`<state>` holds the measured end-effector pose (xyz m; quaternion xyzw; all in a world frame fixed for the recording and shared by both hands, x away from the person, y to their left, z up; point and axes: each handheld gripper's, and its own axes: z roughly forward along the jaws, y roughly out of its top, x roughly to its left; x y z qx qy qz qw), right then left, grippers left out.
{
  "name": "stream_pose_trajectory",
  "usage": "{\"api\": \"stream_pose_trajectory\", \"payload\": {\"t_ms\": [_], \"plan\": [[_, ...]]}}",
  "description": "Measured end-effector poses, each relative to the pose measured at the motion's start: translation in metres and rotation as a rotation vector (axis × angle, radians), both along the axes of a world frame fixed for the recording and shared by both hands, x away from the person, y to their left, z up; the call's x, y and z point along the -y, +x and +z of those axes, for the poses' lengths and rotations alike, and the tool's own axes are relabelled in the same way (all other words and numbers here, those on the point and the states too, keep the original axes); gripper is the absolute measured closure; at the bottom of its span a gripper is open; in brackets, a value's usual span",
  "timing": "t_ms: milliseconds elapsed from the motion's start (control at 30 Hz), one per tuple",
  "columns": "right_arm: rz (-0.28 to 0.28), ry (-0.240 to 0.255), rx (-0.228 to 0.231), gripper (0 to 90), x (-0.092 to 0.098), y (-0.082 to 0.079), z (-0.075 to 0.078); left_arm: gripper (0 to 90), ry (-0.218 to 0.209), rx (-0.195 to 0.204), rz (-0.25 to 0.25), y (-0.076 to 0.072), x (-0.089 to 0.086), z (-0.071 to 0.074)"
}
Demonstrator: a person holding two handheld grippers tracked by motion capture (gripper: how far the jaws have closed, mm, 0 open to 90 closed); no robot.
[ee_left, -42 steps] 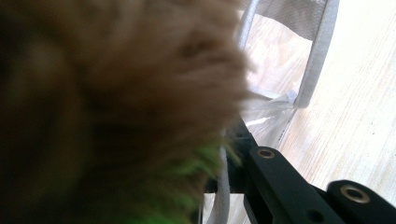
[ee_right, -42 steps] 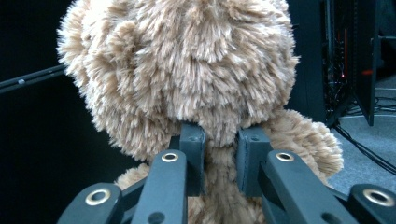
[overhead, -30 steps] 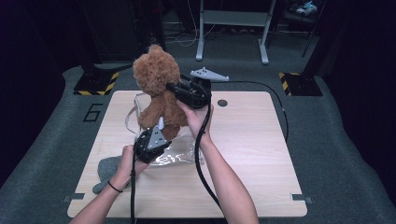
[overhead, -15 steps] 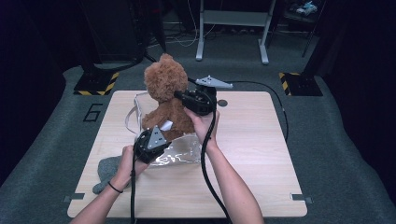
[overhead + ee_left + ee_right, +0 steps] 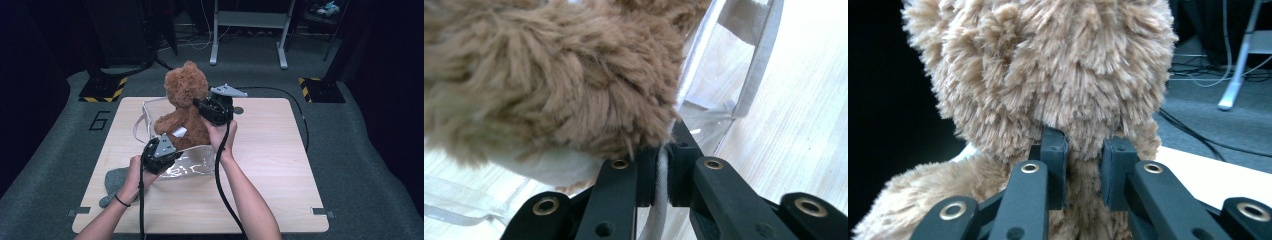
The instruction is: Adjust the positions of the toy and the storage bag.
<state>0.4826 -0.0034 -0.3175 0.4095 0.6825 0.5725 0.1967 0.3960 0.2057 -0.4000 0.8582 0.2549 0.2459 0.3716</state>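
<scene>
A brown teddy bear [image 5: 185, 100] stands upright with its lower body inside a clear plastic bag [image 5: 192, 164] on the wooden table [image 5: 280, 150]. My right gripper [image 5: 198, 106] is shut on the bear's neck from behind; the right gripper view shows both pads sunk into the fur [image 5: 1058, 65] below the head, around my right gripper [image 5: 1083, 145]. My left gripper [image 5: 174, 146] is at the bag's near edge. In the left gripper view my left gripper [image 5: 663, 150] pinches the bag's white rim [image 5: 658, 200], its jaws having just eased slightly, with the bear [image 5: 549, 75] just beyond.
A grey soft item [image 5: 112, 182] lies at the table's near left, by the left wrist. The bag's white strap [image 5: 140, 125] loops out to the left. A small dark disc [image 5: 239, 110] sits behind the right gripper. Yellow-and-black striped bases [image 5: 107, 90] stand on the floor beyond.
The right gripper has come down with the bear, whose lower body has sunk into the bag. The left hand has stayed at the bag's rim.
</scene>
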Motion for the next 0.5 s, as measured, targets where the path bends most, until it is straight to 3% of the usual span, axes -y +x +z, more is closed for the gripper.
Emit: {"api": "stream_pose_trajectory", "payload": {"t_ms": [167,500], "plan": [[-0.006,-0.05,0.027,76.2,0.0,-0.005,-0.003,82.2,-0.021,-0.014,0.019,0.001,-0.002,0.0],[0.007,-0.082,0.002,76.2,0.002,-0.011,-0.008,80.5,-0.031,-0.018,0.031,0.0,-0.003,0.001]]}}
